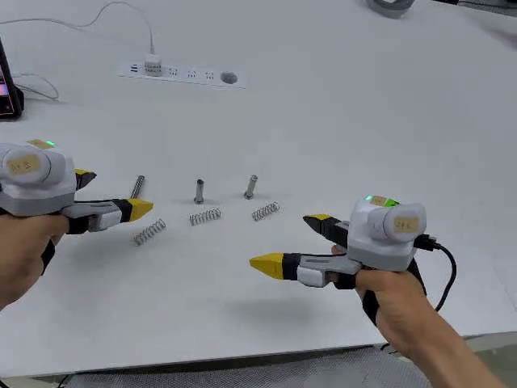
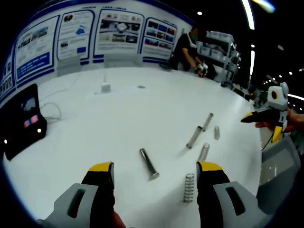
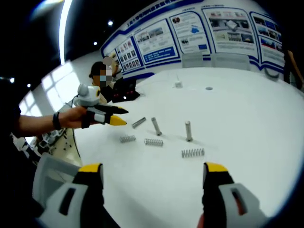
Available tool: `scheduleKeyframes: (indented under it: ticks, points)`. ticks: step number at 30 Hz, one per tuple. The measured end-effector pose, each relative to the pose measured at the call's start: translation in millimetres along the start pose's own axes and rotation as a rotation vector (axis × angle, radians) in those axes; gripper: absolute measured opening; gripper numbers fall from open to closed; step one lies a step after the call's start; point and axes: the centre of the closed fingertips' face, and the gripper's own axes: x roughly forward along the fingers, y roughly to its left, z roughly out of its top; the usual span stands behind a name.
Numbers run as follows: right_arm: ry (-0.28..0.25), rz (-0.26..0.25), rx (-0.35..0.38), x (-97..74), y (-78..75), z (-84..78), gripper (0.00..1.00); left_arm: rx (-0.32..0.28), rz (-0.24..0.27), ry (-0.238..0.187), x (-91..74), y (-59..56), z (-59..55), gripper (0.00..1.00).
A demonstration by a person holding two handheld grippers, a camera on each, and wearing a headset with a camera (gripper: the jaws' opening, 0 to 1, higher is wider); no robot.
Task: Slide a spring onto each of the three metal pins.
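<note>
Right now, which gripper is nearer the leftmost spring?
Left. The left gripper has a jaw tip just beside the leftmost spring; the right gripper is off to its right, beyond the middle spring.

This looks like a lab or demonstration hall. In the left gripper view a white wall of blue-bordered printed poster boards (image 2: 76,33) runs from ten to one o'clock behind a broad white worktable (image 2: 142,109), and a dark-clothed person (image 2: 186,47) stands at one o'clock near a long ceiling strip light (image 2: 247,14). A white multi-socket power strip (image 1: 182,73) lies at eleven o'clock in the head view.
</note>
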Motion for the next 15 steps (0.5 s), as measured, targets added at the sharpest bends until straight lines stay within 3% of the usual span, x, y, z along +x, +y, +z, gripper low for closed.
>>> scheduleKeyframes:
  ticks: [4,15]
  points:
    - [0.004,0.002,0.005,0.0,0.6,-2.3,0.88,0.018,0.003,0.017,12.5,3.0,-3.5,0.69]
    - [0.032,-0.004,0.021,1.1,-1.9,-10.6,0.87,-0.017,0.003,0.022,35.8,11.0,-6.9,0.59]
